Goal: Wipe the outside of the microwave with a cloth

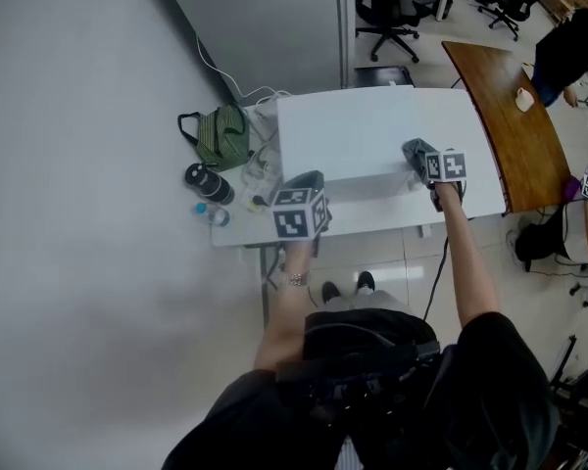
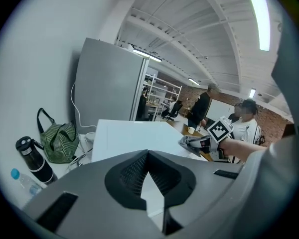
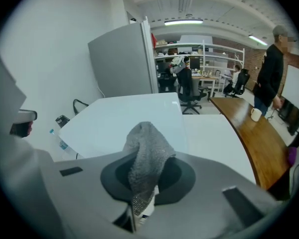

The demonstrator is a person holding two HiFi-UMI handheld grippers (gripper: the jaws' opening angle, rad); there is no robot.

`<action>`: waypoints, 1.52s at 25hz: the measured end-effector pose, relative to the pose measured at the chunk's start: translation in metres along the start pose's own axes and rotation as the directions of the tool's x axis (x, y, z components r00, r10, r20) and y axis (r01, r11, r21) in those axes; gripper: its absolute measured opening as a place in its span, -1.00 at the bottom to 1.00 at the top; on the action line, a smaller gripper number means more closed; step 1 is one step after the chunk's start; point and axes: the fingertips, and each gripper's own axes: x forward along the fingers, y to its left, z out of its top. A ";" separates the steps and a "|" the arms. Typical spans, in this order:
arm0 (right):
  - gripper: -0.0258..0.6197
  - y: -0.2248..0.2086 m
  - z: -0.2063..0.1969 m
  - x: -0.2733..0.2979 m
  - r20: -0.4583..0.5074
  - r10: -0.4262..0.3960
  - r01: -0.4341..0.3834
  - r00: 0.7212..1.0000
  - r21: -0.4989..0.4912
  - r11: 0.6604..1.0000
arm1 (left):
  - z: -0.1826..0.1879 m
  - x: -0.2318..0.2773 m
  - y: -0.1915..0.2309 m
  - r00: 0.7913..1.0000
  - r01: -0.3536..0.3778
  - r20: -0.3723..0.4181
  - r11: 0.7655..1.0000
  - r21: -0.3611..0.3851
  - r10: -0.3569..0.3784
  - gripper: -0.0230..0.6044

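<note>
The white microwave (image 1: 358,135) stands on a white table (image 1: 470,199), its flat top facing up. My right gripper (image 1: 418,153) is at the microwave's front right corner, shut on a grey cloth (image 1: 413,149). In the right gripper view the cloth (image 3: 147,156) sticks up out of the jaws and hides the fingertips, with the microwave top (image 3: 119,121) just beyond. My left gripper (image 1: 303,182) hovers at the front left corner, shut and holding nothing. The left gripper view shows its jaws (image 2: 148,157) meeting over the microwave top (image 2: 127,138).
A green striped bag (image 1: 220,133), a black bottle (image 1: 208,182), a small water bottle (image 1: 214,213) and cables lie on the table's left end. A grey cabinet (image 1: 265,27) stands behind. A wooden table (image 1: 510,135) with a white mug (image 1: 524,98) and people are to the right.
</note>
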 end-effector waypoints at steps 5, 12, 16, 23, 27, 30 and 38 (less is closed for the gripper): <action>-0.82 0.065 -0.022 -0.015 0.001 0.078 -0.078 0.997 0.000 0.997 | -0.030 -0.012 0.001 0.999 -0.021 -0.049 1.000 0.003 0.021 -0.93; -0.82 0.156 -0.054 -0.056 0.057 0.224 -0.220 0.973 -0.064 0.973 | -0.047 -0.037 -0.065 0.999 0.022 -0.048 0.999 0.027 -0.020 -0.93; -0.82 0.184 -0.079 -0.084 0.097 0.291 -0.287 0.952 -0.048 0.957 | -0.060 -0.055 -0.099 1.000 -0.005 -0.028 0.999 0.036 0.006 -0.93; -0.82 0.219 -0.126 -0.147 0.154 0.326 -0.314 0.933 -0.098 0.944 | -0.091 -0.097 -0.142 0.996 -0.069 -0.051 0.995 0.074 0.073 -0.93; -0.82 0.231 -0.125 -0.169 0.184 0.329 -0.307 0.926 -0.139 0.941 | -0.090 -0.104 -0.155 0.996 -0.067 -0.052 0.993 0.101 0.073 -0.93; -0.82 0.232 -0.118 -0.175 0.189 0.314 -0.286 0.930 -0.164 0.944 | -0.083 -0.106 -0.158 0.997 -0.072 -0.025 0.993 0.098 0.075 -0.93; -0.82 0.243 -0.110 -0.188 0.197 0.303 -0.266 0.932 -0.193 0.944 | -0.071 -0.119 -0.161 0.999 -0.038 0.005 0.994 0.104 0.038 -0.93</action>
